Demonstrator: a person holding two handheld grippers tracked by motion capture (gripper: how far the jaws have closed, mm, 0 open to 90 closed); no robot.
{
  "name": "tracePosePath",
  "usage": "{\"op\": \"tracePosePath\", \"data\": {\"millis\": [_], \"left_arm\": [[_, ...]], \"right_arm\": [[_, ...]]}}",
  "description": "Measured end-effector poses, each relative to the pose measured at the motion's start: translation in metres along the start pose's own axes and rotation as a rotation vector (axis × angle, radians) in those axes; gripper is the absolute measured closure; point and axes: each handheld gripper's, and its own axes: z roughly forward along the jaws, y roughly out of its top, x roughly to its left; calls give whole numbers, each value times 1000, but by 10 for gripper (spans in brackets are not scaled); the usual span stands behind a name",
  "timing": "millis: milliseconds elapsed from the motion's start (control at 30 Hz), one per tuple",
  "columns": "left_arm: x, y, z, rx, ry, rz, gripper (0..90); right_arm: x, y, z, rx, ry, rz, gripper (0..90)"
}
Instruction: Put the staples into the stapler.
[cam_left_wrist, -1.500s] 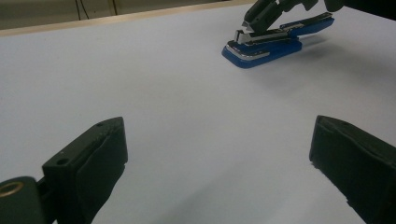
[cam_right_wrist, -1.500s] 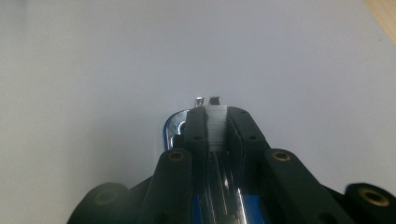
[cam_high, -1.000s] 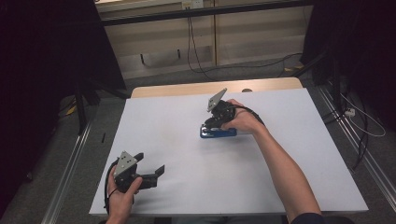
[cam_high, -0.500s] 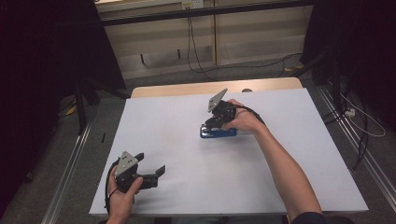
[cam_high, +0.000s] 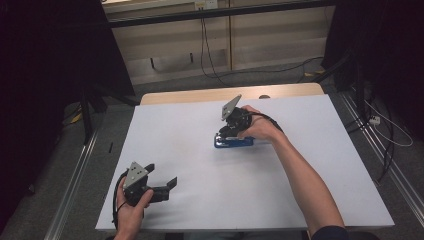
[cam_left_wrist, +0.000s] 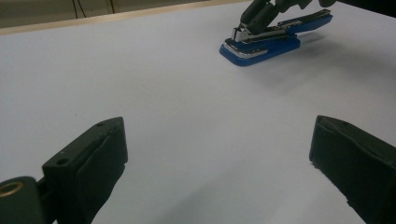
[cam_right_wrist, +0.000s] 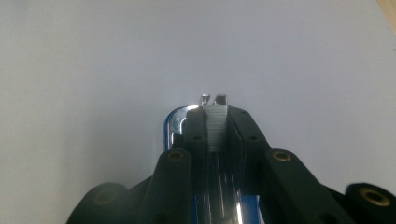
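High view: blue stapler (cam_high: 233, 142) lying flat on matte white bench (cam_high: 200, 200), right claw (cam_high: 231, 131) clamped on it. Left gripper view: left claw (cam_left_wrist: 219, 154), blocky black, gaping short of stapler (cam_left_wrist: 261, 44). Right gripper view: right claw (cam_right_wrist: 217, 133) pinching stapler's ribbed silver staple strip (cam_right_wrist: 215, 126).

Nothing to read here: no word, number, brand or sign can be made out. The blue and silver metal stapler (cam_left_wrist: 271, 39) near the far edge of the white table (cam_high: 200, 150) carries no legible marking, and the table's covering is plain.
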Motion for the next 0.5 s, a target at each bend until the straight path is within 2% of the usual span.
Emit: {"op": "tracePosePath", "data": {"millis": [267, 500], "left_arm": [[1, 0, -1, 5, -1, 5, 45], [0, 0, 0, 4, -3, 5, 45]], "right_arm": [[0, 2, 3, -15, 0, -7, 790], [0, 2, 4, -5, -3, -1, 770]]}}
